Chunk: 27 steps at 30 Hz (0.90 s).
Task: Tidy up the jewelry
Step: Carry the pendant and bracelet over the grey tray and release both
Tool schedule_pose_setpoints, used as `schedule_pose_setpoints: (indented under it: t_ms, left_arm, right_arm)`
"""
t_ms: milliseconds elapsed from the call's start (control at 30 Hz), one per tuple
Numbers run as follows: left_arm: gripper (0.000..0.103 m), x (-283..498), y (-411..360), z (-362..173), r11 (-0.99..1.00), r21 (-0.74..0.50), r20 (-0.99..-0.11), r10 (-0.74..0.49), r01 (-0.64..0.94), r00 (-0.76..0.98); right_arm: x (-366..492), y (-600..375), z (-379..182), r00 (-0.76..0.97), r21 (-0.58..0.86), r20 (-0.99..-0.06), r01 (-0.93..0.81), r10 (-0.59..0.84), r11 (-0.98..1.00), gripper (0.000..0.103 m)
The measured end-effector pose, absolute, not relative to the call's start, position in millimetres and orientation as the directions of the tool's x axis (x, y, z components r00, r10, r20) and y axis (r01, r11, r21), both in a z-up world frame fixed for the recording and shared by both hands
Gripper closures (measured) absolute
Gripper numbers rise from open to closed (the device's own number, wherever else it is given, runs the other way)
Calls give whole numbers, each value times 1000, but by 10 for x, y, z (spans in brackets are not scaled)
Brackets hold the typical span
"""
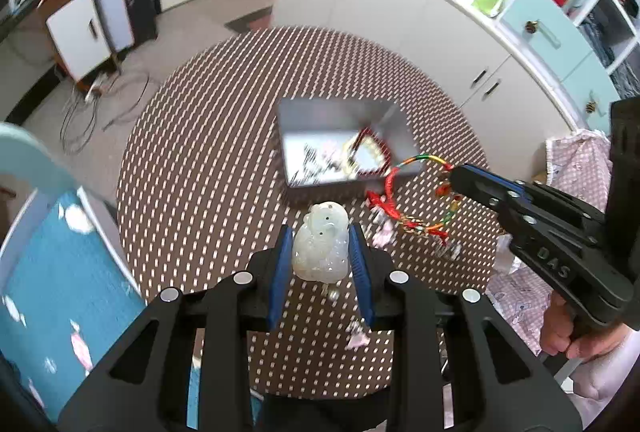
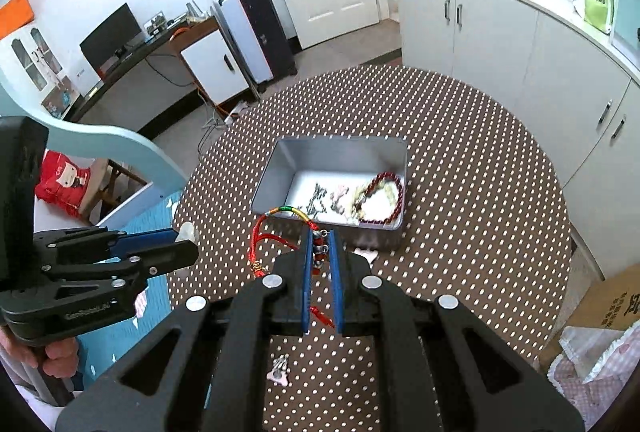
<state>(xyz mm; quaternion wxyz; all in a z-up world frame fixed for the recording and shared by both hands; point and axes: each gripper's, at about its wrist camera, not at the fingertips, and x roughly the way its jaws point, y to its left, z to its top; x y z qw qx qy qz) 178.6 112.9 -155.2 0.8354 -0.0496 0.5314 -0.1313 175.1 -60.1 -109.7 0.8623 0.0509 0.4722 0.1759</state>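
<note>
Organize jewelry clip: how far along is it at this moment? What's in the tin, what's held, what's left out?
Done: the metal tin holds a red bead bracelet and several small pieces, too blurred to name.
In hand: the left gripper clamps a pale jade pendant; the right gripper is shut on a red cord bracelet, both above the dotted table.
Left: both pieces, plus a small trinket on the cloth.

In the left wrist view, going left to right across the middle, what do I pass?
Blue chair → pale jade pendant in the left tongs → red cord bracelet → right tongs
</note>
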Motion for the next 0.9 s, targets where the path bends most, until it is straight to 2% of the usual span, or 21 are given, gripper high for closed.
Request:
schedule_pose_setpoints:
  t_ms: [333, 900]
  left_arm:
    - [75, 2311, 860, -1531, 943, -232, -862, -314, 240, 399]
    - [75, 3004, 604, -2371, 939, -242, -929, -297, 246, 222]
  right_arm:
    - [2153, -722, -1071, 516, 251, -790, -224, 333, 942, 96]
    - [2702, -577, -1687, 355, 226, -890, -201, 286, 953, 95]
